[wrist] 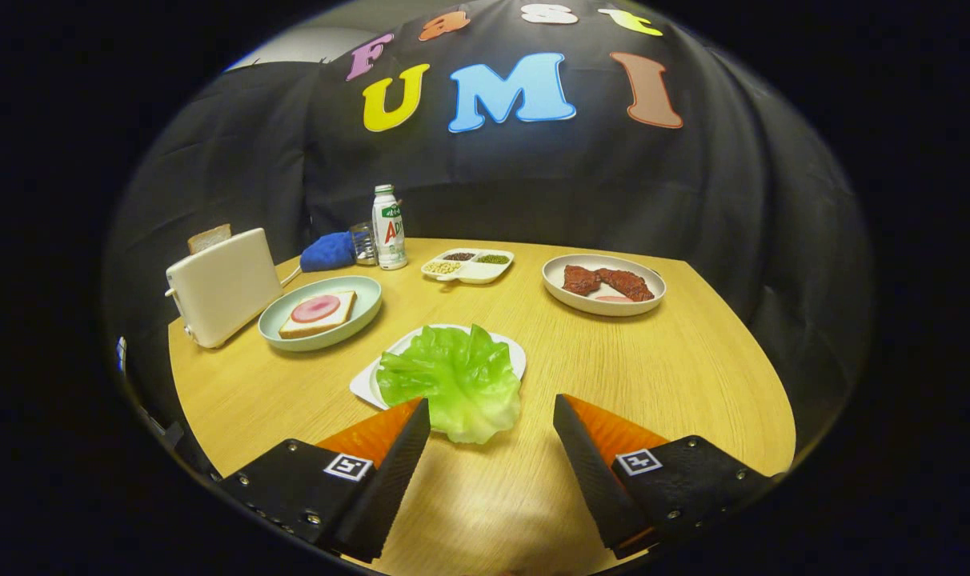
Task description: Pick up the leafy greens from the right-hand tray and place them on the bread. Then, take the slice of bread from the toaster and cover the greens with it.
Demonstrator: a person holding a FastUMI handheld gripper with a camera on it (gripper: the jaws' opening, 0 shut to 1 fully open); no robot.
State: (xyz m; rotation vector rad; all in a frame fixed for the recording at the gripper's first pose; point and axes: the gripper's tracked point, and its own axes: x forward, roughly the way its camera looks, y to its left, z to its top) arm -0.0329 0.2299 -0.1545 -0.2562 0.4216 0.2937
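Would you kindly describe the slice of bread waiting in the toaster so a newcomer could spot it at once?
On the round wooden table, find the cream toaster beside the pale green plate. The bread slice pokes up from its top slot; unlike the plated slice, it is bare and upright. The open tongs flank the lettuce.

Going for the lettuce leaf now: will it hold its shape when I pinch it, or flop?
The lettuce leaf looks thin and ruffled, so it will probably flop. Its glossy surface may slip. It overhangs the white tray toward the open gripper, so that edge seems easiest to pinch.
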